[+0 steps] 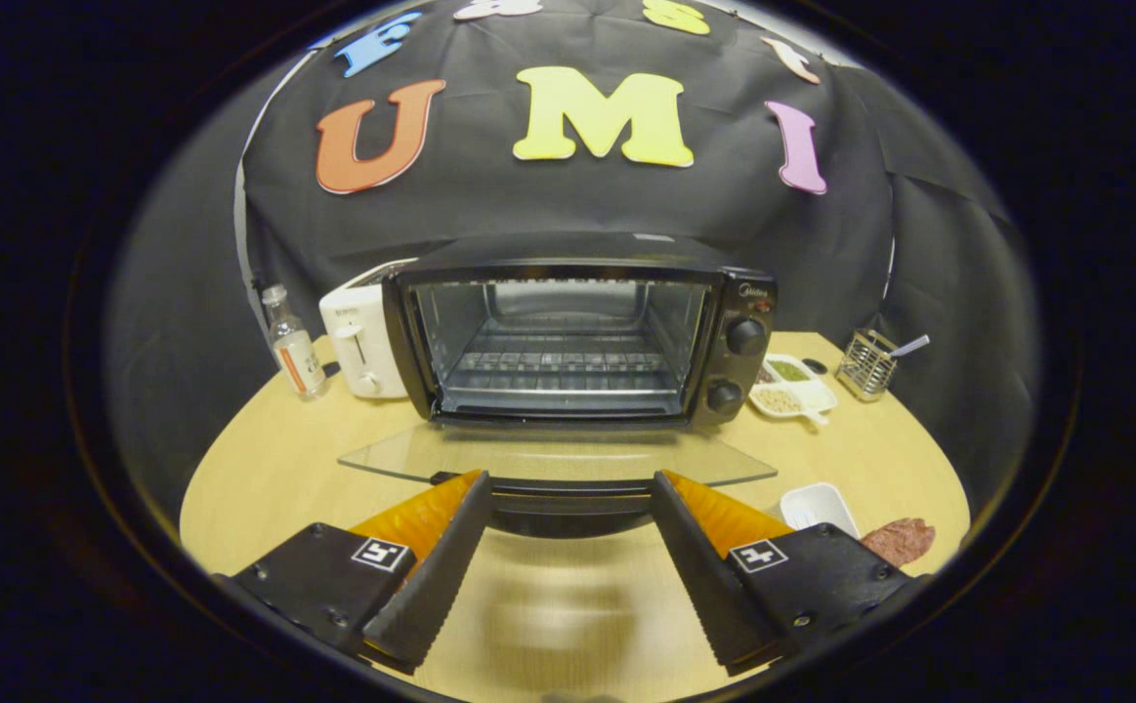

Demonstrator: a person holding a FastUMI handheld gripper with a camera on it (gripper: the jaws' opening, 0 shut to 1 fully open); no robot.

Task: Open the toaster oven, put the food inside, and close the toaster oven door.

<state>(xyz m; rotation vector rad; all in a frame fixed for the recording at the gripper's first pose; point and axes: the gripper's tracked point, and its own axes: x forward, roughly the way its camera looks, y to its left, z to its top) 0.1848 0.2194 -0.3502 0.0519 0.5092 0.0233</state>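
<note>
Door point(558, 457) of the black toaster oven point(577, 332) lay open; my gripper point(568, 508) fingers stood apart at its handle; reddish-brown food point(900, 540) waited right of the oven.

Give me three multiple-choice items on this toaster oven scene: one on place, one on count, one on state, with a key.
1. Where is the white toaster?
A. Between the bottle and the toaster oven
B. Inside the oven
C. Beside the utensil holder

2. How many knobs are on the oven's front?
A. One
B. Two
C. Four

3. How is the oven door?
A. Shut
B. Removed
C. Folded down open

Key: 1 A, it stands against the oven's side, by the bottle. 2 B, one sits above the other. 3 C, the glass lies flat ahead of the open gripper, rack bare.
</note>
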